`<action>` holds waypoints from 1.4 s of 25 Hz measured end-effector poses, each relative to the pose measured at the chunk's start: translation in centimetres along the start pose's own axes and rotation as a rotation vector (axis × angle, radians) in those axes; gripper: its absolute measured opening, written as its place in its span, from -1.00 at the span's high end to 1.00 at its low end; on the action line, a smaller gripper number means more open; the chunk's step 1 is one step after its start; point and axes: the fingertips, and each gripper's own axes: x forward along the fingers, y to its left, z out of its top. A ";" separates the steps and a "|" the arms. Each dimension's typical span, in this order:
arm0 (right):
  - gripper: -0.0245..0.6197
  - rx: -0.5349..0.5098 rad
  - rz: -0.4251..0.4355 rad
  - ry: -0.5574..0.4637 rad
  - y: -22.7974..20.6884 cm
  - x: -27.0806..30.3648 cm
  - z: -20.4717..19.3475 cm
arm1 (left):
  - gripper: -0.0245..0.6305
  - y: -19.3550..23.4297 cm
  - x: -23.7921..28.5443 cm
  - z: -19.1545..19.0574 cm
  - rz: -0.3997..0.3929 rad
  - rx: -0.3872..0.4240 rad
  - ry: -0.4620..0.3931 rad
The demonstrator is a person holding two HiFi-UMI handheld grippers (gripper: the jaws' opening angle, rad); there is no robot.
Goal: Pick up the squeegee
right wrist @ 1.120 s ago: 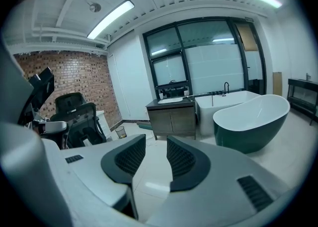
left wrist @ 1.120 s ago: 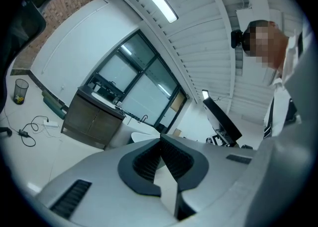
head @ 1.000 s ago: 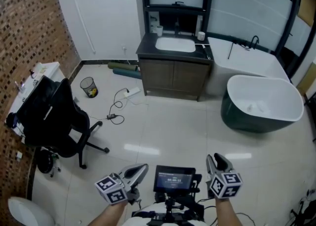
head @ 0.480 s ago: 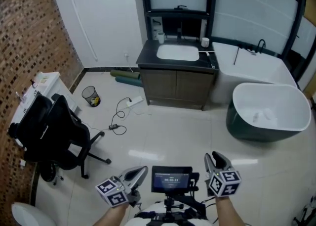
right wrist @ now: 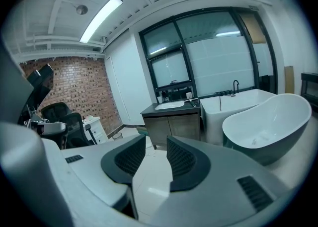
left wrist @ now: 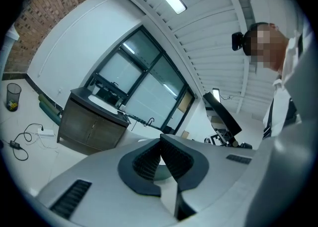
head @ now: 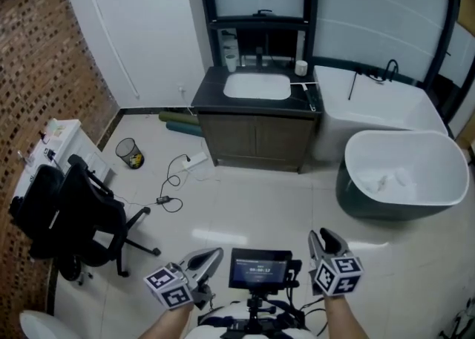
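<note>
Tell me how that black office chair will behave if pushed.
The black office chair would probably roll easily: its star base seems to end in casters and stands on smooth, glossy floor tiles. Pushed off-centre, it would likely swivel on its single column rather than travel straight.

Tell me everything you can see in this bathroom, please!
Cabinet with sink: one, dark brown with a white basin, back middle.
Freestanding bathtub: one, dark outside and white inside, right.
Built-in tub: one, white, behind it.
Office chair: one, black, left.
Bin: one, dark, near the brick wall.
Power strip: one, white with a black cable, on the floor.
Rolled mats: two, green, left of the cabinet.
Screen: one, black, bottom middle.
Left gripper: one, grey, fingers together, empty.
Right gripper: one, grey, fingers apart, empty.
</note>
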 end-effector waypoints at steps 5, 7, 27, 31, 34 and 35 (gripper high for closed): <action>0.48 0.024 -0.014 0.011 -2.9 0.9 0.3 | 0.94 0.1 3.1 0.8 -0.006 0.008 0.007; 0.48 0.028 -0.011 0.013 -3.4 1.2 0.4 | 0.94 0.3 3.8 0.8 -0.002 0.007 0.014; 0.48 0.031 -0.055 0.052 -2.6 11.4 4.4 | 0.94 10.8 9.7 6.6 -0.060 -0.025 0.035; 0.48 0.042 -0.094 0.037 -2.0 14.1 6.6 | 0.94 14.0 11.5 9.0 -0.100 -0.026 0.058; 0.48 0.049 -0.121 0.036 -1.6 16.0 8.0 | 0.94 16.0 12.8 10.6 -0.130 -0.029 0.073; 0.48 0.053 -0.131 0.036 -1.5 16.6 8.2 | 0.94 16.6 13.1 11.0 -0.138 -0.030 0.078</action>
